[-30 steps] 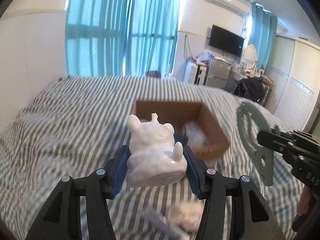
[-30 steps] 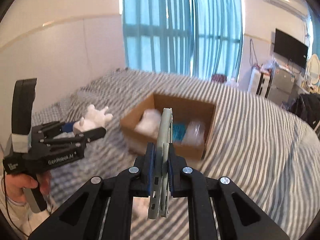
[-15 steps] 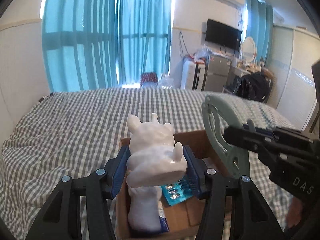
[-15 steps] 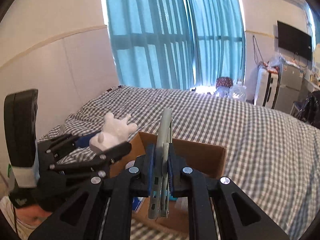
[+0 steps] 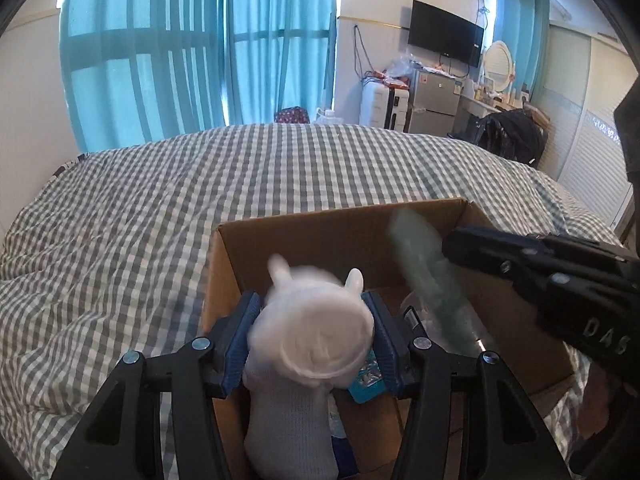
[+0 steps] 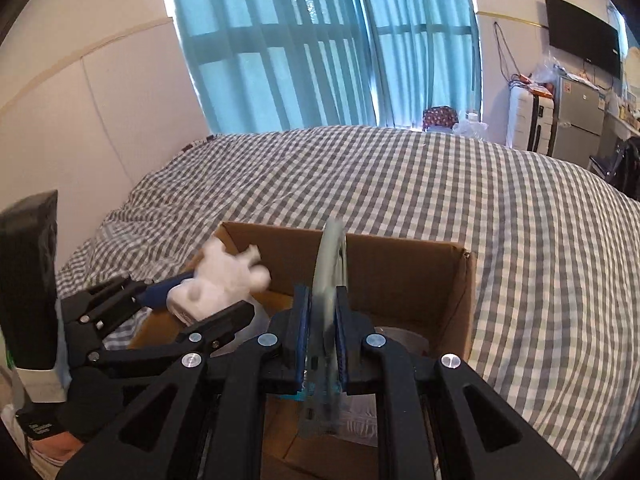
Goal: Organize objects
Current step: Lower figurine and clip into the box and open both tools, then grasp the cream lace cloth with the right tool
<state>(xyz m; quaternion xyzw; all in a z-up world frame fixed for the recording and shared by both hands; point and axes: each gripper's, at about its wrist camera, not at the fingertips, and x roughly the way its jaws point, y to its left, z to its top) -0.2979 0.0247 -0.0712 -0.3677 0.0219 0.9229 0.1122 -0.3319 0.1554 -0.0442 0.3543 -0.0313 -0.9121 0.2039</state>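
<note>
My left gripper (image 5: 316, 320) is shut on a white animal figurine (image 5: 312, 332), tipped forward so its round base faces the camera, above the open cardboard box (image 5: 340, 236). The figurine also shows in the right wrist view (image 6: 216, 284). My right gripper (image 6: 322, 320) is shut on a flat grey-green plastic piece (image 6: 330, 280), held on edge over the same box (image 6: 400, 264). In the left wrist view that piece (image 5: 432, 288) is blurred. A white sock (image 5: 288, 424) and a blue blister pack (image 5: 364, 380) lie inside the box.
The box sits on a bed with a grey-and-white checked cover (image 5: 160, 208). Teal curtains (image 5: 180, 52), a wall TV (image 5: 444, 36), a small fridge (image 5: 434, 100) and cluttered furniture stand beyond the bed's far end. A wall runs along the bed's left side.
Both grippers have come lower and closer over the box. The figurine has tipped forward between the left fingers, and both held things are blurred with motion.
</note>
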